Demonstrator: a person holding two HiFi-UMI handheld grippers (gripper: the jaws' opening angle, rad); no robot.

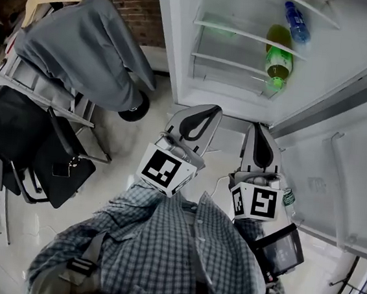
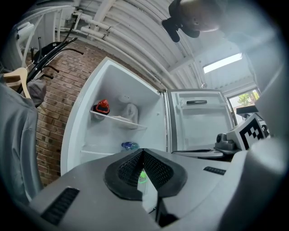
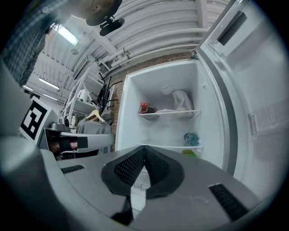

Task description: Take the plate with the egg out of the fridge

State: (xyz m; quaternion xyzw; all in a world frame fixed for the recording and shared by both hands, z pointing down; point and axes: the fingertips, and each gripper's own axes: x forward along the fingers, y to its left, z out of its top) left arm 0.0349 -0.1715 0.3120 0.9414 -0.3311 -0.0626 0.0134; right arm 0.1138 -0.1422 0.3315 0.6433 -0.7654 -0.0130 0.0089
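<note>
White fridge (image 3: 135, 90) open; plate (image 3: 168, 110) on upper shelf (image 3: 194, 112), ahead of and above left hand-held gripper (image 2: 143, 152) and right hand-held gripper (image 3: 144, 150), both pressed together, empty, abreast.

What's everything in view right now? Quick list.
fridge: one, white, door open, straight ahead
plate: apparently one, pale, top shelf; no egg can be made out
red-topped item: one, top shelf, left end
bag: one, white, top shelf, at the back
blue bottle: one, middle shelf
green bottle: one, below the blue one
jacket: one, grey, on a hanger left of the fridge
chair: one, black, far left
brick wall: red-brown, behind the fridge
shirt: checked, the person's own
left gripper: grey, shut, empty
right gripper: grey, shut, empty
</note>
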